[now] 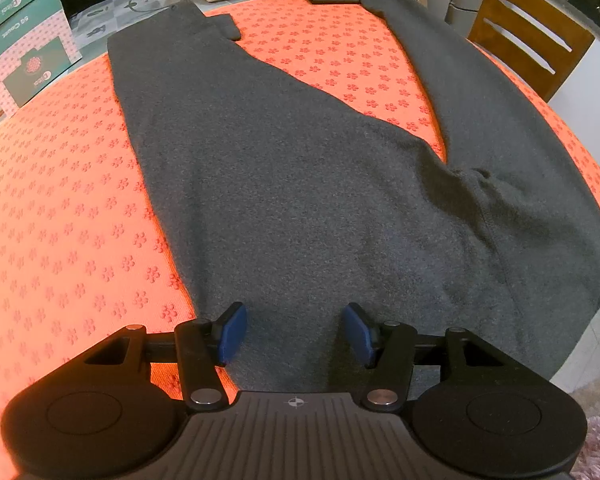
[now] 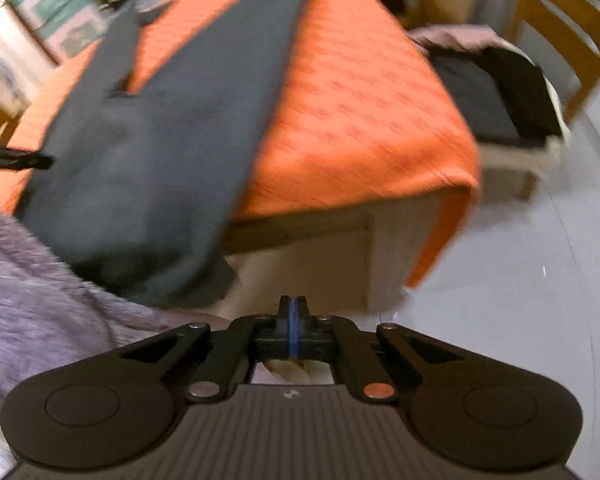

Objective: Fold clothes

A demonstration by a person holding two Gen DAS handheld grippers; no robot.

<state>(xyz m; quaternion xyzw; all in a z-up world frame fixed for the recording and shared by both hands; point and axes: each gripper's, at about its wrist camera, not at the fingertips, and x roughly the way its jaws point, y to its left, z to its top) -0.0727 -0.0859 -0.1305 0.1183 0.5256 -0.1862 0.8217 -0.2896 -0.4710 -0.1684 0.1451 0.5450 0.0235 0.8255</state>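
Folding has not begun: the grey trousers (image 1: 300, 184) lie flat on the orange table cover (image 1: 60, 200), legs spread in a V toward the far side, waistband end hanging over the near table edge.

Risks from this position:

1. Uneven lift. Only the left claw (image 1: 294, 334) is over the cloth. If it closes and pulls alone, the waistband is likely to drag sideways and the legs will skew out of line.
2. Catching the cover. The left claw sits close to the trousers' left edge, where the cover shows just beside the left pad (image 1: 233, 332). A pinch taken too far that way could gather the cover with the trousers.
3. Slipping off the table. The hanging waistband end adds weight at the near edge; a loose or shallow pinch could let the garment slide toward the floor.
4. Missed approach. The right wrist view is blurred, and the right claw (image 2: 293, 322) is beyond the table's near edge, over the floor, not above the cloth. It would have to open and come back over the waistband before it could take any cloth.

Claw state:

- Left claw: jaws apart, about half spread, poised over the waistband area. Nothing is between the pads; whether the tips touch the fabric cannot be told.
- Right claw: jaws together, pads pressed face to face, holding nothing.
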